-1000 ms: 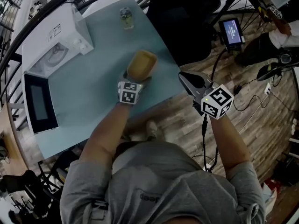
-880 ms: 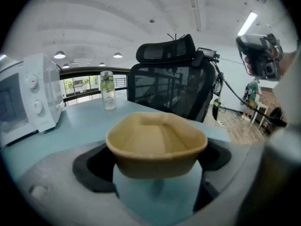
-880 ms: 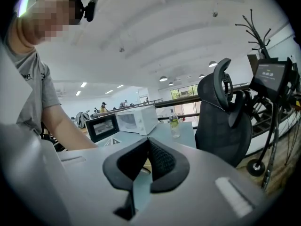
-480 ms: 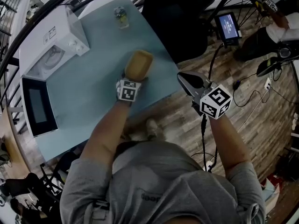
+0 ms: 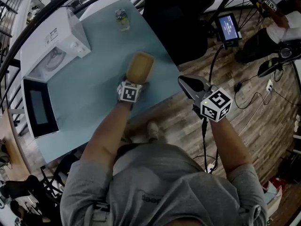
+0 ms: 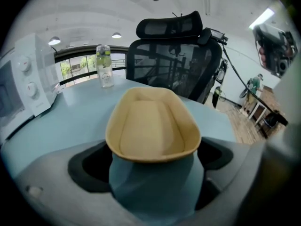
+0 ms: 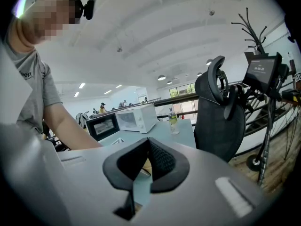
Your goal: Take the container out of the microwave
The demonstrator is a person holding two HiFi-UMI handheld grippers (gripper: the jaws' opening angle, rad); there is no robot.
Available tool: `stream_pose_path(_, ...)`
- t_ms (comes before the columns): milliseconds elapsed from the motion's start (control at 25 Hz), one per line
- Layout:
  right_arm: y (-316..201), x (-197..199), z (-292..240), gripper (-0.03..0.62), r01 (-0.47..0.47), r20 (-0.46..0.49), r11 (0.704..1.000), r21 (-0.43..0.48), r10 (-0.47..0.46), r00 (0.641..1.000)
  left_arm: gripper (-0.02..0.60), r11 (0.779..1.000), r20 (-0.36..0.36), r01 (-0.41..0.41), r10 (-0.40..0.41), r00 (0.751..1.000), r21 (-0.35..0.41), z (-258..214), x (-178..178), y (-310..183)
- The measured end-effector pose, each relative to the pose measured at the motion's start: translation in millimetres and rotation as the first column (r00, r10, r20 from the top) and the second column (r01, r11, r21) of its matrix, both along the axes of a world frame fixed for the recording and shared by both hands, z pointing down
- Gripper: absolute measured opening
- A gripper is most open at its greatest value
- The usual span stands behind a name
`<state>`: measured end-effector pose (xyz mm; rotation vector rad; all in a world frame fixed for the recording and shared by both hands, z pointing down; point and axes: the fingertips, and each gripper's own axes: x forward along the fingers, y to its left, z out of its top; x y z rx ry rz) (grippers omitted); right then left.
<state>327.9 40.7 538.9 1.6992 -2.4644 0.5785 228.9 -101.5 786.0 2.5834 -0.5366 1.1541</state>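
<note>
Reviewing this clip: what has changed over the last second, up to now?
The left claw brought the container slightly down onto the table. Its jaws have just been opening, so the container now sits unclamped between them. The right claw, the microwave with its door open, and the bottle stayed as they were.

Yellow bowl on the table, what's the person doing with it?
A person has a tool in each hand. The left tool's jaws have just been opening, and the tan container sits on the blue table with its near end between them, not squeezed. The microwave stands at the table's corner, door open. The right tool is shut, holds nothing and hangs beside the table.
</note>
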Motion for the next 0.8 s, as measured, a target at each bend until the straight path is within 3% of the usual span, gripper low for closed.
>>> stream_pose_path(280, 0, -3, -6, 0.005, -0.001, 0.009, 1.000, 0.008, 0.001, 1.000, 0.560, 1.000, -0.062, 0.013, -0.014, 0.998, -0.019, -20, -16, 9)
stream_pose_path(520, -7, -13, -19, 0.006, 0.024, 0.009, 0.999, 0.029, -0.024, 1.000, 0.548, 0.999, -0.205, 0.047, -0.048, 0.978, -0.011, -64, -44, 10)
stream_pose_path(600, -8, -17, -23, 0.006, 0.028, 0.008, 0.999, 0.036, -0.029, 1.000, 0.516, 0.998, -0.283, 0.067, -0.065, 0.957, -0.002, -90, -53, 7)
stream_pose_path(800, -16, -33, -30, 0.006, 0.056, 0.009, 0.997, 0.051, -0.057, 0.998, 0.417, 0.994, -0.485, 0.105, -0.075, 0.871, 0.035, -172, -82, 1)
